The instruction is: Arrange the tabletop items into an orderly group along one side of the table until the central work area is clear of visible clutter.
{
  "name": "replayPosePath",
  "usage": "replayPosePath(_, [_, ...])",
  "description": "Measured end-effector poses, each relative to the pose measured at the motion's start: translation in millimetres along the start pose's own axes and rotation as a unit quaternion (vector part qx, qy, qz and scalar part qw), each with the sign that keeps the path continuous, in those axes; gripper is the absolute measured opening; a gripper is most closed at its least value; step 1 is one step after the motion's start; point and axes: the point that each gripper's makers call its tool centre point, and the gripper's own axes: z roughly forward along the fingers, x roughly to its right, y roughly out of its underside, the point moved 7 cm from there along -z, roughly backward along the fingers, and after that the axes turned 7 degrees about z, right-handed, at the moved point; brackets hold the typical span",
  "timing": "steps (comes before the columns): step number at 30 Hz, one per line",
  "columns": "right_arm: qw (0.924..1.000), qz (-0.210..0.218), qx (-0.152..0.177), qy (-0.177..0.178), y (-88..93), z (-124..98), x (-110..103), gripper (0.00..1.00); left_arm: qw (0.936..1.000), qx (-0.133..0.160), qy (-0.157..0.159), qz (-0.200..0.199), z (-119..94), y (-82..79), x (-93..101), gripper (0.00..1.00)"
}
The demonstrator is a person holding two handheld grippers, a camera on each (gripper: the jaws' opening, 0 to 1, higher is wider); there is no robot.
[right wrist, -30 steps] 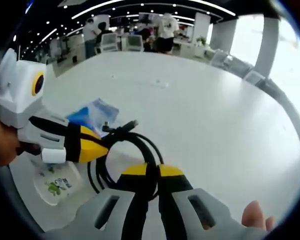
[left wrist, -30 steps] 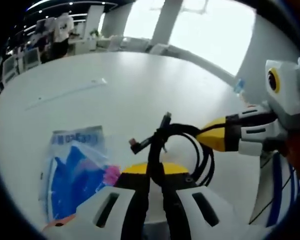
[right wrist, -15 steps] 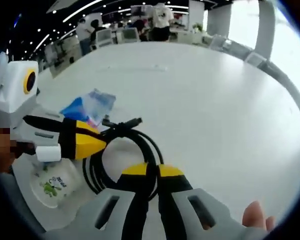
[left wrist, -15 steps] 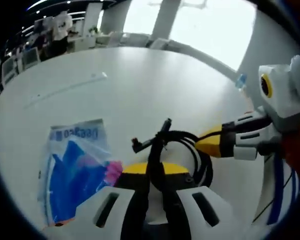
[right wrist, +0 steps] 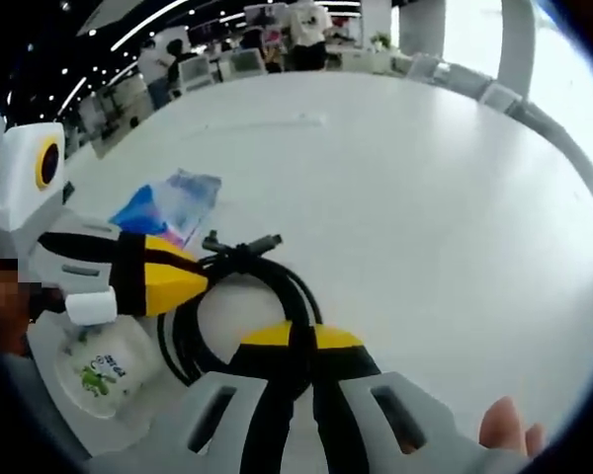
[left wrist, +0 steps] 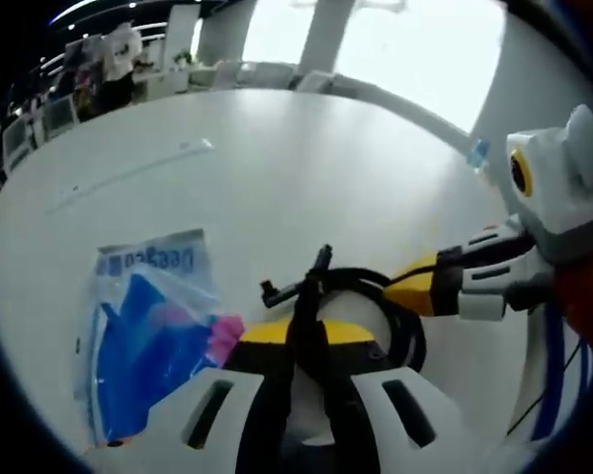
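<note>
Still both grippers clamped on black cable coil (right wrist: 239, 296), lowered toward table (right wrist: 425, 197).

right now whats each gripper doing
Left gripper: shut on the black cable.
Right gripper: shut on the same black cable.

Glossy plastic bag (left wrist: 148, 331), rubbery black cable (right wrist: 242, 296), smooth matt table (right wrist: 425, 217)
</note>
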Motion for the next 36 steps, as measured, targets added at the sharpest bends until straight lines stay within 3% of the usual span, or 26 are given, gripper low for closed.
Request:
replayPosePath(10, [0.9999,0.007,-0.002,0.008,0.3,1,-1,0.05,0.9999,0.008,-0.002,0.011,-3,-3.6,-1.7,0.08])
replayPosePath(18, [1.0,0.001,0.001,0.009,-0.7,-2,-3,0.08,0.9998,0.012,-0.005,0.015,-6,-6.6,-2.8,0.16])
replayPosePath(24, [0.9998,0.003,0.012,0.013,-3.4,-5,-3,0.19,0.9998,0.013,-0.003,0.012,-8,-7.5,-3.7,0.2])
replayPosePath(29, [0.9984,-0.008,0.045,0.034,-11.7,-8,0,0.47,0.9996,0.023,-0.005,0.013,-11,-11.6,-4.2,0.28])
replayPosePath(34, [0.997,-0.016,0.06,0.046,-15.1,-10,2,0.65,0.9994,0.032,-0.006,0.014,-14,-15.1,-4.3,0.37])
replayPosePath(36, [0.9965,-0.02,0.064,0.05,-16.1,-10,2,0.67,0.9992,0.035,-0.009,0.016,-15,-16.6,-5.1,0.41])
